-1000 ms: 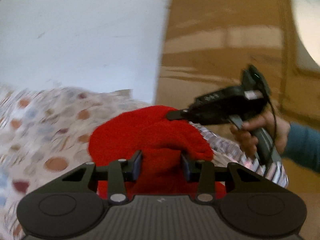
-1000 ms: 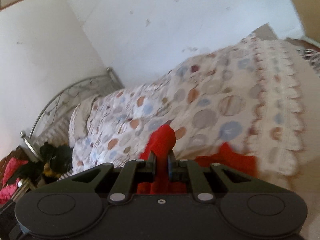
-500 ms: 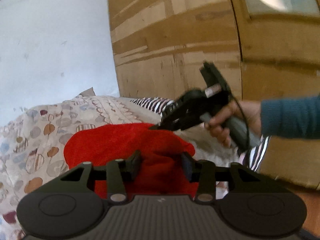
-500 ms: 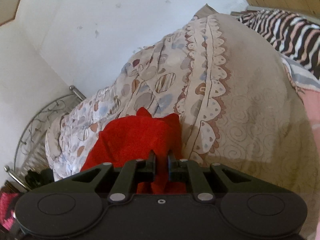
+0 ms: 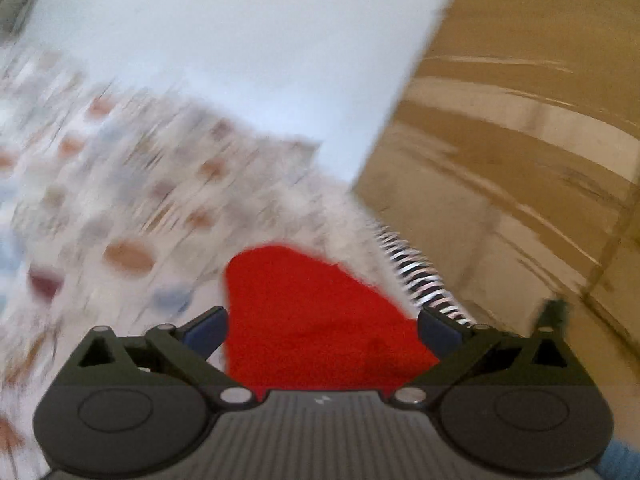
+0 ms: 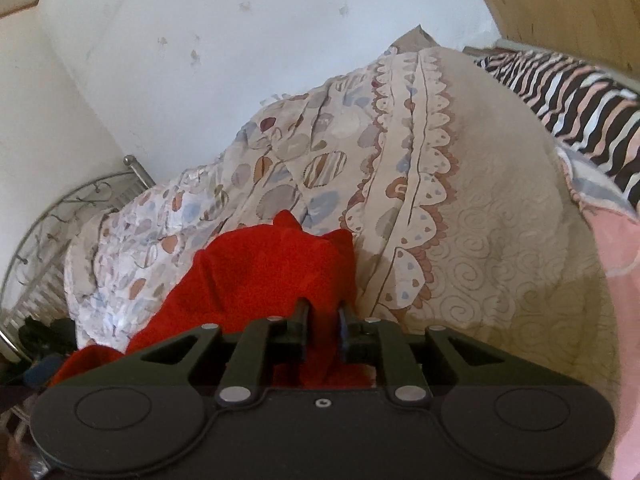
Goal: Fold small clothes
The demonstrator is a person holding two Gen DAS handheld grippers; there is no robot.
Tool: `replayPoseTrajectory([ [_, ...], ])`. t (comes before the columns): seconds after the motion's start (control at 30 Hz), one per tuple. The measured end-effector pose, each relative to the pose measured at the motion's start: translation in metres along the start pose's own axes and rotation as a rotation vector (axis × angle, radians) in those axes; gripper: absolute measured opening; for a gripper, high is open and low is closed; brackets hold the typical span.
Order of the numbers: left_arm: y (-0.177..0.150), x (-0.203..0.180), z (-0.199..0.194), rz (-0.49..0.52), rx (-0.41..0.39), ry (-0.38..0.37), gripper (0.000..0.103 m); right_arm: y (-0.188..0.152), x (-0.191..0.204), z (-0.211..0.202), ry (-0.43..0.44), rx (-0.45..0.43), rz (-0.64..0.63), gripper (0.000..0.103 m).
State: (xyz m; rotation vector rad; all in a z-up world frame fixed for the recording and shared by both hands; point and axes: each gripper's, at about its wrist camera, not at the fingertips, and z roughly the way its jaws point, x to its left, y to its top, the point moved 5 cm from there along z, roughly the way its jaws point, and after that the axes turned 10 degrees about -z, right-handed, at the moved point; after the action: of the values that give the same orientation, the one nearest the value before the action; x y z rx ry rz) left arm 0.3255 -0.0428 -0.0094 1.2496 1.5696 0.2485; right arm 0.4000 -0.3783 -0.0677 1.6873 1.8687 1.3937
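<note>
A small red fleece garment [image 6: 260, 272] lies on the patterned bedspread [image 6: 400, 184]. My right gripper [image 6: 323, 320] is shut on an edge of the red garment, which bunches up in front of its fingers. In the blurred left wrist view the red garment [image 5: 312, 320] lies between the wide-apart fingers of my left gripper [image 5: 322, 328], which is open and holds nothing.
A zebra-striped cloth [image 6: 576, 100] and a pink cloth [image 6: 616, 248] lie at the bed's right. A metal bed frame [image 6: 60, 208] and dark clutter [image 6: 44, 340] are at the left. A wooden wardrobe [image 5: 520, 140] stands beyond the bed, by a white wall [image 6: 240, 60].
My left gripper has opened and let go of the red garment, and is swinging fast, blurring its view. The right gripper keeps its hold and has barely moved.
</note>
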Motion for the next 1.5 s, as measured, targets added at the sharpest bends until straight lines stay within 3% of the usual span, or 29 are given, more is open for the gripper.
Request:
replayPoseTrajectory([
  [0.1, -0.010, 0.019, 0.019, -0.051, 0.098, 0.040, 0.099, 0.000, 0.006, -0.006, -0.044, -0.003, -0.044, 0.030],
  [0.2, -0.025, 0.027, 0.019, -0.049, 0.121, 0.013, 0.099, 0.002, 0.016, -0.017, -0.093, -0.014, -0.097, 0.041],
  [0.27, -0.033, 0.028, 0.019, -0.038, 0.137, 0.002, 0.098, 0.003, 0.023, -0.024, -0.116, -0.030, -0.131, 0.064],
  [0.33, -0.045, 0.028, 0.020, -0.016, 0.159, -0.008, 0.098, 0.003, 0.031, -0.033, -0.118, -0.056, -0.135, 0.081],
  [0.47, -0.062, 0.025, 0.018, 0.024, 0.164, -0.020, 0.098, 0.002, 0.048, -0.040, -0.073, -0.073, -0.130, 0.101],
  [0.57, -0.072, 0.019, 0.009, 0.067, 0.137, -0.011, 0.098, -0.005, 0.062, -0.037, -0.078, -0.055, -0.156, 0.102],
  [0.77, -0.076, 0.011, 0.005, 0.166, 0.098, 0.022, 0.098, -0.035, 0.068, -0.017, -0.185, 0.029, -0.278, 0.102],
  [0.93, -0.084, 0.002, 0.004, 0.252, 0.070, 0.053, 0.098, -0.058, 0.049, -0.013, -0.142, -0.003, -0.158, 0.102],
  [1.0, -0.087, -0.001, 0.004, 0.276, 0.060, 0.057, 0.098, -0.063, 0.046, -0.018, -0.137, -0.030, -0.170, 0.102],
  [1.1, -0.093, -0.004, 0.002, 0.302, 0.045, 0.061, 0.098, -0.056, 0.046, -0.029, -0.126, -0.050, -0.154, 0.102],
  [1.2, -0.096, -0.005, 0.001, 0.312, 0.041, 0.061, 0.098, -0.035, 0.043, -0.039, -0.141, -0.127, -0.134, 0.102],
  [1.4, -0.097, -0.005, 0.000, 0.328, 0.031, 0.063, 0.098, -0.021, 0.023, -0.003, -0.273, -0.035, -0.147, 0.102],
  [1.5, -0.101, -0.008, 0.003, 0.373, 0.013, 0.070, 0.098, -0.034, 0.018, 0.007, -0.286, -0.059, -0.216, 0.102],
])
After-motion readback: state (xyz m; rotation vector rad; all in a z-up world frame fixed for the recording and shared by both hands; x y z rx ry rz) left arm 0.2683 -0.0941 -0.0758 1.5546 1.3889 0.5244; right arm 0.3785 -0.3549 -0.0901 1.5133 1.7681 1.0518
